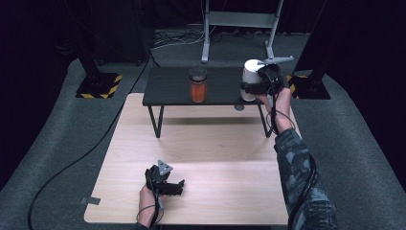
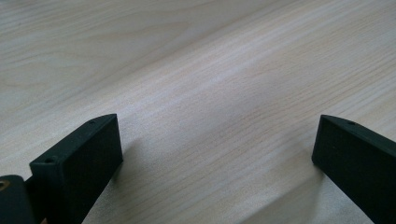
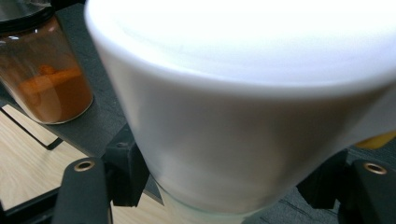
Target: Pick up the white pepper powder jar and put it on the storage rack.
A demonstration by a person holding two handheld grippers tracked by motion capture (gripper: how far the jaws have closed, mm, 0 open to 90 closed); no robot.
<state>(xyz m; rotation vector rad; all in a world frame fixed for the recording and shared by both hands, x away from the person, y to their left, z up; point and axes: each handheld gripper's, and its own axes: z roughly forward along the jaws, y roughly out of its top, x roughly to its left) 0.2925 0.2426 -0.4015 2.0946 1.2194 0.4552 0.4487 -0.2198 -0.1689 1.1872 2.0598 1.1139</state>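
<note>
In the high view the right claw [image 1: 255, 86] is clamped on a white cup [image 1: 250, 76] at the right end of a small black raised shelf [image 1: 167, 91] that stands on the pale wooden table [image 1: 215, 143]. The person's right hand [image 1: 280, 100] reaches in from beside the shelf. A jar of orange contents [image 1: 198, 85] with a dark lid stands on the same shelf, well apart to the cup's left.

The right gripper view gives the close detail — the white cup [image 3: 243, 121] sits between the two black jaws, which press its lower wall on both sides, and the jar of orange contents [image 3: 46, 74] shows beyond its left edge.

The left claw [image 1: 173, 186] rests low near the table's near edge. The left gripper view shows its jaws standing wide apart over bare wood grain [image 2: 210, 93] — holding nothing.
</note>
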